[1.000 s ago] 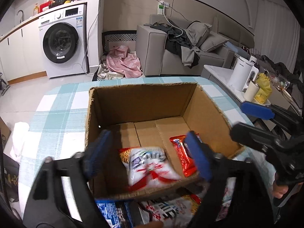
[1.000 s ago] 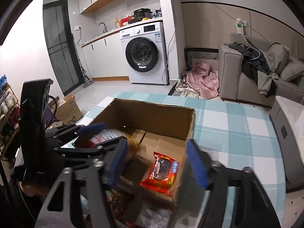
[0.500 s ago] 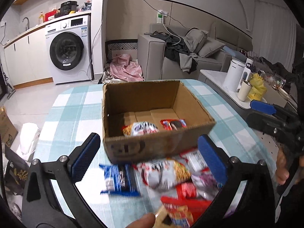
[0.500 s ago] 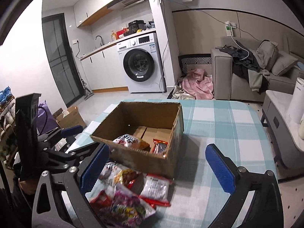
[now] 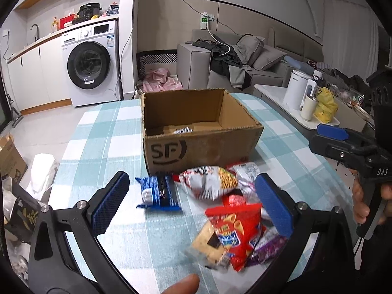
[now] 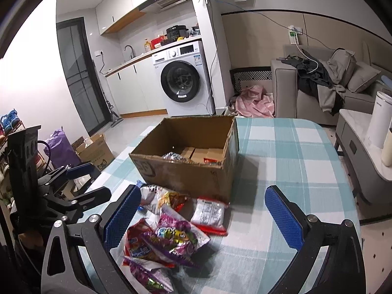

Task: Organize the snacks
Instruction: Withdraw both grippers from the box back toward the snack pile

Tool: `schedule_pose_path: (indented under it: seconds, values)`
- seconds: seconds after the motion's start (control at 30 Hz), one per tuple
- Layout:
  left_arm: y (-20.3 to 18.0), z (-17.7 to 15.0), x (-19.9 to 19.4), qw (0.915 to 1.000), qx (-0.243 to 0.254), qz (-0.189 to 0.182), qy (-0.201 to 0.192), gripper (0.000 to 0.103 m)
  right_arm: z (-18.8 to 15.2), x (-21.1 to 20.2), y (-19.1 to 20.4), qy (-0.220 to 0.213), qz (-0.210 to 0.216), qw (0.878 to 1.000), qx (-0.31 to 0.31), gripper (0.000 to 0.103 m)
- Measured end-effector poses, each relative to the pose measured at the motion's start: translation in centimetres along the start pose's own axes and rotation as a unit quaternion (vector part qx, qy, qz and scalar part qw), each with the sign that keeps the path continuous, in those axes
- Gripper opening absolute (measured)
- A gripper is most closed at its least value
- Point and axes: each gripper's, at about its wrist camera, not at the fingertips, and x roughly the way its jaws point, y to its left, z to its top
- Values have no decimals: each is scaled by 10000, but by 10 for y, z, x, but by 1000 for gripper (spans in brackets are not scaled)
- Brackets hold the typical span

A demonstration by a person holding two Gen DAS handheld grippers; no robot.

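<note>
An open cardboard box point(image 5: 201, 144) point(image 6: 186, 171) stands on the checked table, with a white packet point(image 5: 182, 130) and a red packet point(image 6: 212, 161) on its floor. Loose snacks lie in front of it: a blue packet point(image 5: 159, 193), a white and yellow bag point(image 5: 210, 182), a red bag point(image 5: 235, 230) and a purple bag point(image 6: 176, 240). My left gripper point(image 5: 193, 203) is open above this pile and holds nothing. My right gripper point(image 6: 203, 216) is open too, empty, nearer the pile's right side.
The teal checked tablecloth point(image 6: 289, 152) has room right of the box. A low side table with a white kettle point(image 5: 297, 91) and a cup stands to the right. A washing machine point(image 6: 183, 78) and a grey sofa point(image 5: 220, 66) are behind. Boxes and bags sit on the floor at left.
Both grippers pulled back out of the box toward me and opened wide. The white packet and the red packet stayed in the box. The pile of loose snacks came into view.
</note>
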Motion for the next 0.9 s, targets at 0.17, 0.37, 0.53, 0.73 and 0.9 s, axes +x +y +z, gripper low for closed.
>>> schedule_pose_path:
  seconds: [0.17,0.37,0.53,0.73,0.9]
  values:
    - [-2,-4,-3,10000,45,-64,34,102,-9,0,4,77,33,10000,39,103]
    - [-1,-15,4,9998,-50,-155,99,102,-21,7,11,130,23,9999,19,103]
    - [2,-22,16,9992,-67,-275,272,102,-30,16,11,317,108,9994,16,103]
    - [3,-27,25,9985,-127,-379,387,102,-36,28,11,481,194,9987,-8,103]
    - [-1,-31,32,9973,-101,-517,512,102,-40,35,11,579,239,9980,-22,103]
